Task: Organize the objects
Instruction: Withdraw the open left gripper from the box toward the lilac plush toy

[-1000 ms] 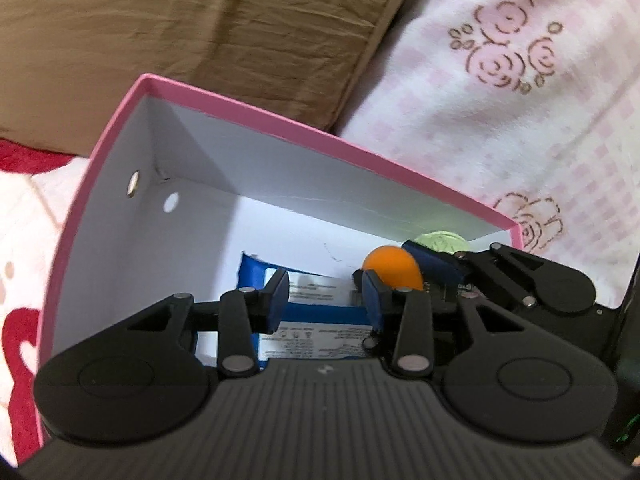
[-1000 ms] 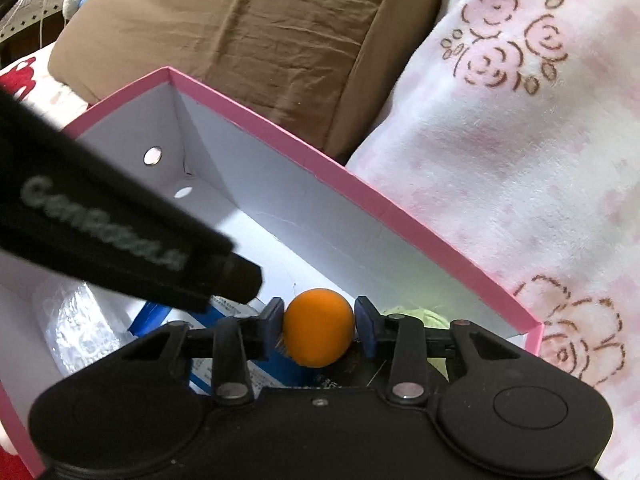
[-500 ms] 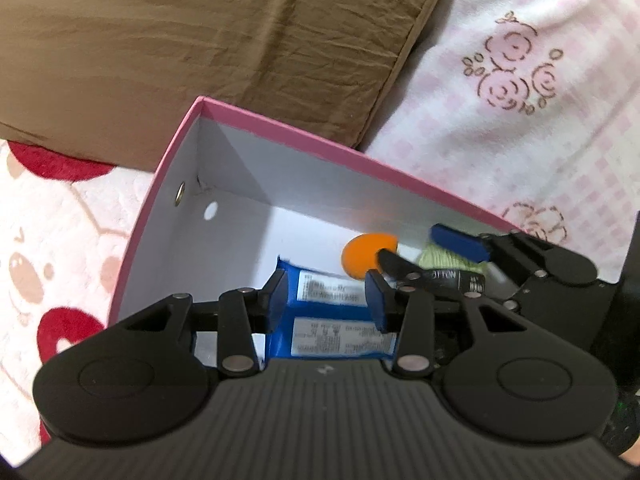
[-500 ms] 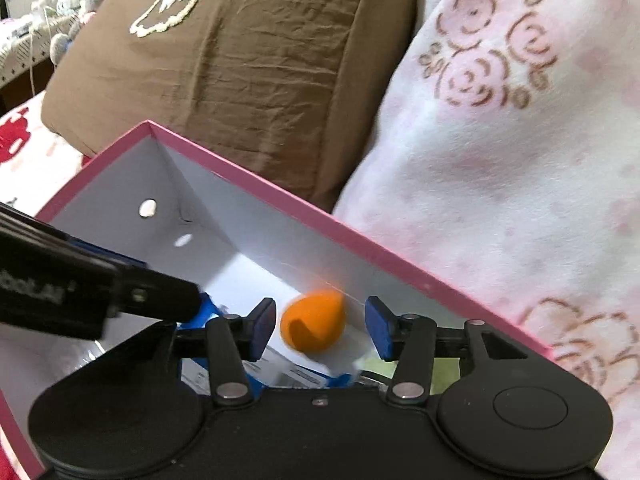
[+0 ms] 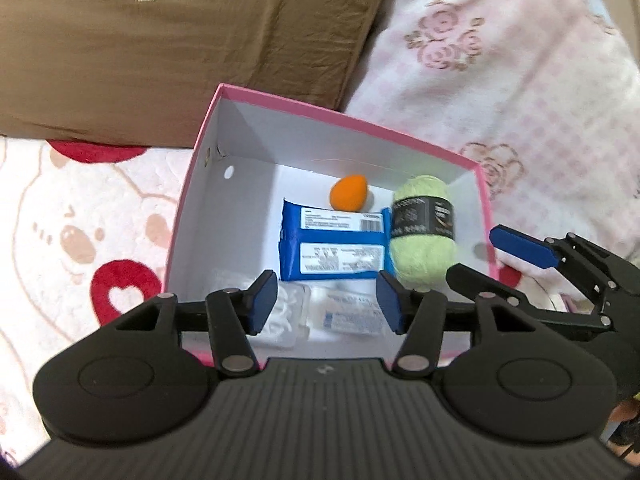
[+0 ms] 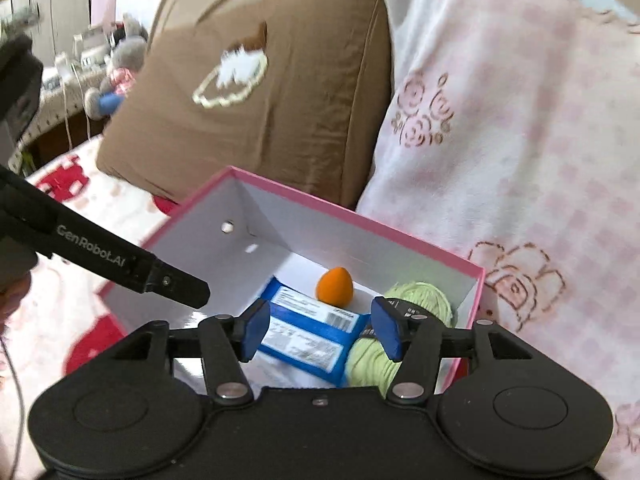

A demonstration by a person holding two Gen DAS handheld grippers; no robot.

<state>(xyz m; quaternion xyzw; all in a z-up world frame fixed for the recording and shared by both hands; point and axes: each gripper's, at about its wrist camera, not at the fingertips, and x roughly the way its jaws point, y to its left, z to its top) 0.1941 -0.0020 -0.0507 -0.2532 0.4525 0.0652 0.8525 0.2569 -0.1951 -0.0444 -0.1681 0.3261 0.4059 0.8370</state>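
A pink box (image 5: 340, 111) (image 6: 360, 218) with a white inside lies on the bed. Inside it lie an orange egg-shaped sponge (image 5: 349, 193) (image 6: 335, 286) by the far wall, a blue wipes pack (image 5: 332, 246) (image 6: 308, 332), a light green yarn ball (image 5: 424, 228) (image 6: 420, 300) at the right, and clear plastic packets (image 5: 320, 312) at the near side. My left gripper (image 5: 326, 306) hovers above the near edge, jaws opening, nothing between them. My right gripper (image 6: 320, 330) (image 5: 486, 256) hangs above the box's right end, jaws opening and empty.
A brown cushion (image 5: 180, 40) (image 6: 260, 120) leans behind the box. A pink checked blanket (image 5: 520, 100) (image 6: 520, 140) with rose prints rises at the right. The bedsheet (image 5: 80, 240) with red hearts spreads to the left. Plush toys and clutter (image 6: 108, 76) sit far left.
The right gripper let go of the orange sponge, which now lies in the box. Both grippers opened wider and rose up and back, so the whole box shows.
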